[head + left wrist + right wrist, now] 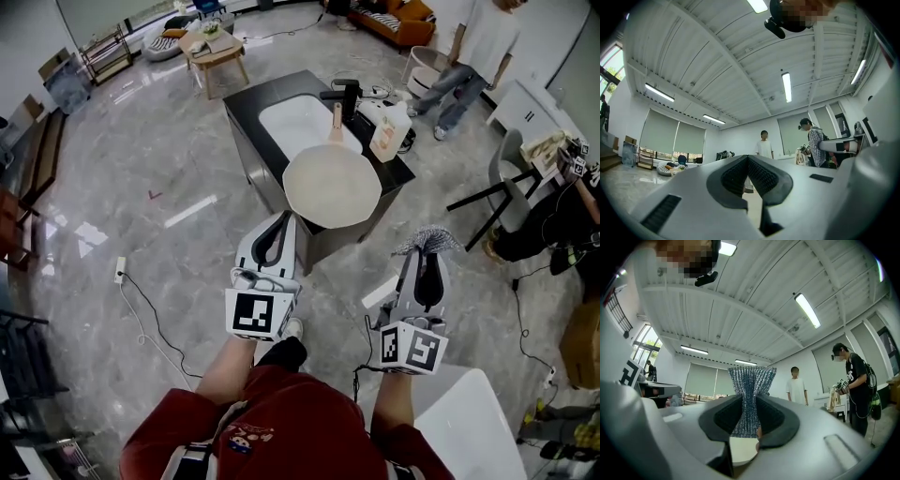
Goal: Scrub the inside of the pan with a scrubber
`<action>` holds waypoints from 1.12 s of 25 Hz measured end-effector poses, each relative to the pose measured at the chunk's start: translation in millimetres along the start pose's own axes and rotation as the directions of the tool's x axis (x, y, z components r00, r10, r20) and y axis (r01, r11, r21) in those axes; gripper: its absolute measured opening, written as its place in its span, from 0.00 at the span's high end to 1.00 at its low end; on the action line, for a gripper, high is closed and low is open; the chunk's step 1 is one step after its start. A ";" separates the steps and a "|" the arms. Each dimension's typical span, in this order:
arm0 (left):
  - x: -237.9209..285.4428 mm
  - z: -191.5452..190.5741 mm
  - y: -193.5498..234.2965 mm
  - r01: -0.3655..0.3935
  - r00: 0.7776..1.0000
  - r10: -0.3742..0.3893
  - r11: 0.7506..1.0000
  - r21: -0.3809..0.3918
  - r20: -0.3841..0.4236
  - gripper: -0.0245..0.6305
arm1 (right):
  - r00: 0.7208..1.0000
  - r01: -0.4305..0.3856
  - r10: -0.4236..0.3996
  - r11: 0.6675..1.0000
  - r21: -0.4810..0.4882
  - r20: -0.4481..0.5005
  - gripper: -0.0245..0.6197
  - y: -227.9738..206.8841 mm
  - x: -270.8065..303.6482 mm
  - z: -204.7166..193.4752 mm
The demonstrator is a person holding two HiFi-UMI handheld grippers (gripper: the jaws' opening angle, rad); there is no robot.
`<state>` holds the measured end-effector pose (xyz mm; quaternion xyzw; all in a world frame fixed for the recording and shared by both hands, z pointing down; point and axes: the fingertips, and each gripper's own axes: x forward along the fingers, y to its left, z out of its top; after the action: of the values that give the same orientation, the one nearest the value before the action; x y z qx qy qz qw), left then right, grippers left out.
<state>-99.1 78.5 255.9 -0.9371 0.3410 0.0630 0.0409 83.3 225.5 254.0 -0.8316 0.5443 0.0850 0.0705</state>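
Note:
A cream pan [332, 186] with a wooden handle [336, 120] rests on the near end of a black counter [246, 101], partly over the white sink [298, 122]. My left gripper [283, 221] hangs over the floor just short of the pan's near left rim, shut with nothing in it; its pads meet [748, 159]. To the right, lower than the pan, my right gripper [427, 251] is shut on a silvery mesh scrubber [428, 240]. In the right gripper view the scrubber [751, 383] fans out above that gripper [751, 401].
A black faucet [345, 94] and a soap bottle [386, 139] stand behind the pan. One person stands at the back right [478, 47]; another sits at the right edge [562, 211] by a chair [506, 178]. A white table corner [469, 431] and a floor cable [141, 319] are near me.

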 end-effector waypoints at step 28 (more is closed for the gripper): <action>189.2 -36.4 61.6 0.077 0.997 -0.076 0.995 -0.067 0.008 0.96 | 0.998 0.067 -0.069 0.994 -0.085 -0.015 0.80 -21.6 184.5 -34.5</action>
<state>8.2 -92.9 262.2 -0.9501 0.3025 0.0756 0.0127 177.9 62.0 248.0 -0.8526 0.5122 0.0979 0.0333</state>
